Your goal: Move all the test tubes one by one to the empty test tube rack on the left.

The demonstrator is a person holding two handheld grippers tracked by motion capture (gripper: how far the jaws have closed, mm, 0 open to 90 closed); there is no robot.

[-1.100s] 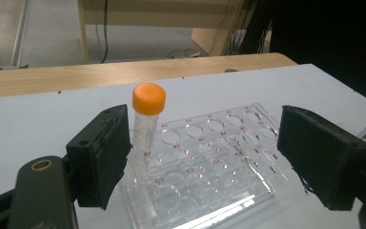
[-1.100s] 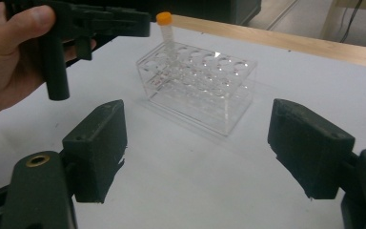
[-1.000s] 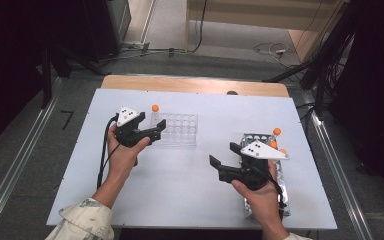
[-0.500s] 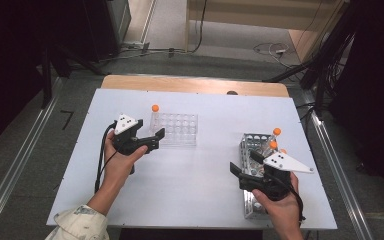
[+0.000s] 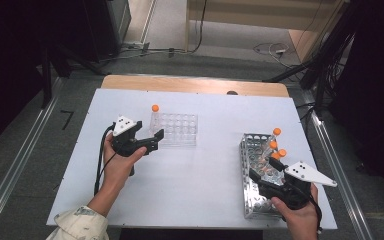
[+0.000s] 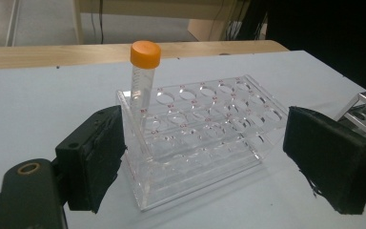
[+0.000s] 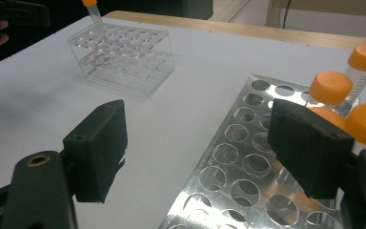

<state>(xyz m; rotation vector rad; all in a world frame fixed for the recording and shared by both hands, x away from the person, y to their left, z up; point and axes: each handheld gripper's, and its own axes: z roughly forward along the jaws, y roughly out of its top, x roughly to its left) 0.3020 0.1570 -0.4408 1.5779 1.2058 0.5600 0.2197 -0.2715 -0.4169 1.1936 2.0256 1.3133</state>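
A clear plastic rack (image 5: pixel 177 130) (image 6: pixel 205 129) stands mid-table with one orange-capped tube (image 5: pixel 155 114) (image 6: pixel 143 71) upright in its far left corner. My left gripper (image 5: pixel 154 141) (image 6: pixel 205 157) sits just left of that rack, open. Its jaws have just been opening a little, and its pads stand on either side of the rack's near end without pressing it. A metal rack (image 5: pixel 252 150) (image 7: pixel 228 162) at the right holds several orange-capped tubes (image 5: pixel 275 145) (image 7: pixel 331 88). My right gripper (image 5: pixel 265 172) (image 7: pixel 205 152) hovers open over the metal rack's near half, holding nothing.
The white table top (image 5: pixel 205 170) spreads between the two racks. A wooden strip (image 5: pixel 195 85) runs along its far edge. Metal rails (image 5: pixel 15 170) flank the table, and cables lie on the floor behind it.
My right hand has moved right and toward the near edge, now over the metal rack. The left hand has hardly moved.
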